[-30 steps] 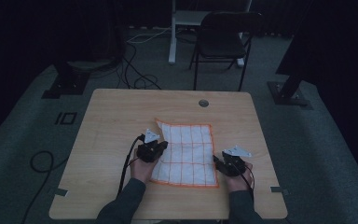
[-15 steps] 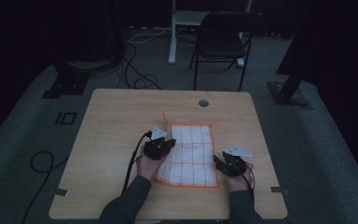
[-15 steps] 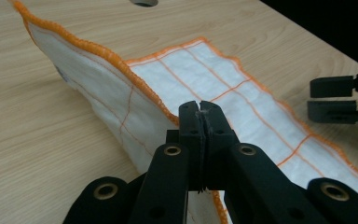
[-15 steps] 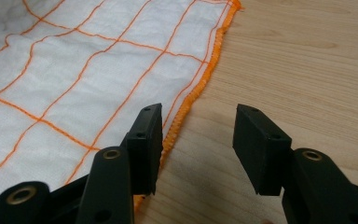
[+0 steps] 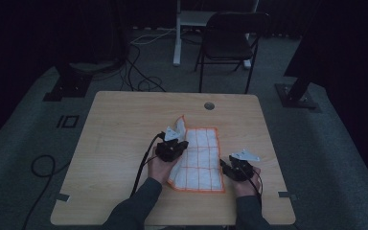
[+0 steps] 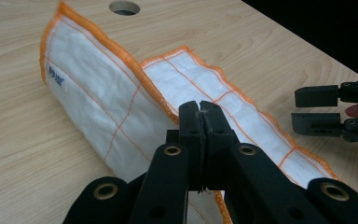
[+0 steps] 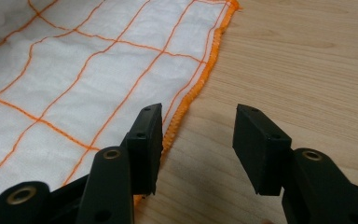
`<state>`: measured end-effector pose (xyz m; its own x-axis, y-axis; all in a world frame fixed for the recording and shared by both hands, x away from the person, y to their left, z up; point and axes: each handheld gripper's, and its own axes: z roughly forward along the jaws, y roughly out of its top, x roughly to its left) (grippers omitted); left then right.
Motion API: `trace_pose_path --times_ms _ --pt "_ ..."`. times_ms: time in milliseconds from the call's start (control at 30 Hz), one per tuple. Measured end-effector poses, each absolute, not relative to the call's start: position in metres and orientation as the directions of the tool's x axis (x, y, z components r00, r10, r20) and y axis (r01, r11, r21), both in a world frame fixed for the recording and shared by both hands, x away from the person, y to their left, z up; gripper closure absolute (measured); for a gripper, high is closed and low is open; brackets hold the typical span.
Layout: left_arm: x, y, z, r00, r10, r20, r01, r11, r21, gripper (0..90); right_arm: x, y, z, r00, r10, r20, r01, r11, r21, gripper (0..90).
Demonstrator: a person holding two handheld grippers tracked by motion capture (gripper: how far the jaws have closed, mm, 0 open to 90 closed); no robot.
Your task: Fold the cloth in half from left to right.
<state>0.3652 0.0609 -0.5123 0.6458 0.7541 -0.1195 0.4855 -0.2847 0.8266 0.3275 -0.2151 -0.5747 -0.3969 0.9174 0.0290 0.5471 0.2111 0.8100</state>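
Bare table (image 5: 120, 143) lies open left of the cloth (image 5: 201, 163); right tool (image 5: 235, 168) flanks its other edge.

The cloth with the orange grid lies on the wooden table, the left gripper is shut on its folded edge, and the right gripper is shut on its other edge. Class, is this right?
One detail is wrong. The right gripper is open, as the right gripper view shows: its jaws stand apart beside the cloth hem, holding nothing. The left gripper is indeed shut on the cloth's folded edge, on the wooden table.
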Motion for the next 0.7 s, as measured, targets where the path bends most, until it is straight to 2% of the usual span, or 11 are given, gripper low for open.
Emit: trace_pose_path --times_ms 700 --pt "0.373 0.017 -0.514 0.681 0.721 -0.125 0.475 -0.305 0.826 89.6 0.327 -0.220 -0.574 -0.383 0.923 0.040 0.549 0.192 0.813 52.1"
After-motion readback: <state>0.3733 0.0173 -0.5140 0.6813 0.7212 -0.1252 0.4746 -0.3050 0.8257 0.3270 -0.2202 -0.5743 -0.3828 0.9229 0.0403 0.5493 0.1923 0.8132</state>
